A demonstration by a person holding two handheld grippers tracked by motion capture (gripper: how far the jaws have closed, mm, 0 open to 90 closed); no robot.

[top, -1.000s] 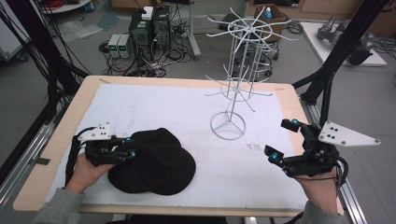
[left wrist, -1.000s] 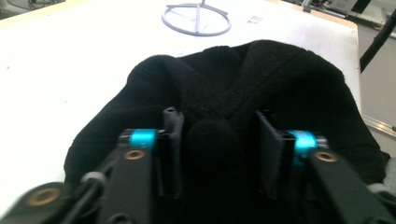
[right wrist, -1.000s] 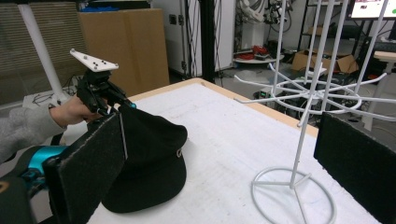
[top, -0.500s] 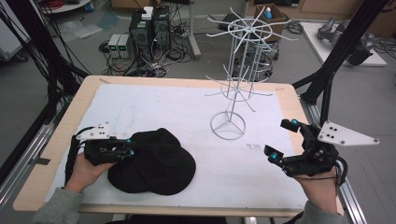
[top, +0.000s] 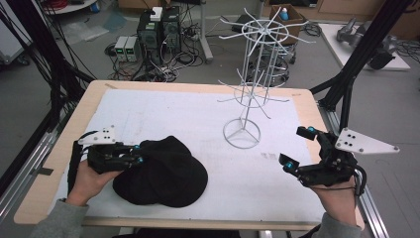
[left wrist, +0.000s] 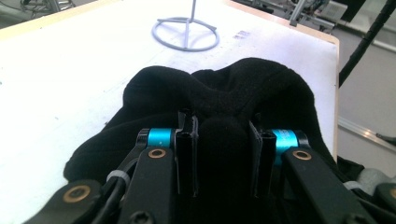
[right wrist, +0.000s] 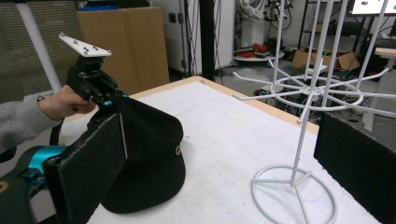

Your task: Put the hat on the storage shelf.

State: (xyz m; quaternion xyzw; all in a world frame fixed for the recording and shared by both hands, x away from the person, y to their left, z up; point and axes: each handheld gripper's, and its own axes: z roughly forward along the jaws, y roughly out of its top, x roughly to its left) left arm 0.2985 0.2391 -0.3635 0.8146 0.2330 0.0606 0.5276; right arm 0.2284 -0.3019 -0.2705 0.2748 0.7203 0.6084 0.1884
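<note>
A black cap [top: 168, 171] lies on the white sheet at the front left of the table. My left gripper [top: 137, 153] is shut on a fold of its crown, and black fabric [left wrist: 224, 140] fills the space between the jaws. In the right gripper view the cap [right wrist: 149, 140] is pulled up on the side where the left gripper [right wrist: 105, 100] holds it. My right gripper [top: 297, 146] hovers open at the front right with nothing between its pads [right wrist: 88, 168]. A white wire display stand [top: 241, 134] rises between the two grippers.
The stand's thin arms [right wrist: 327, 93] spread wide at about mid height and at the top. The wooden table rim [top: 64, 148] frames the white sheet. Black frame posts [top: 346, 94] stand off the right edge, and electronics and cables sit on the floor behind.
My left gripper has edged slightly to the right with the cap's fold in it. The right gripper has stayed put.
</note>
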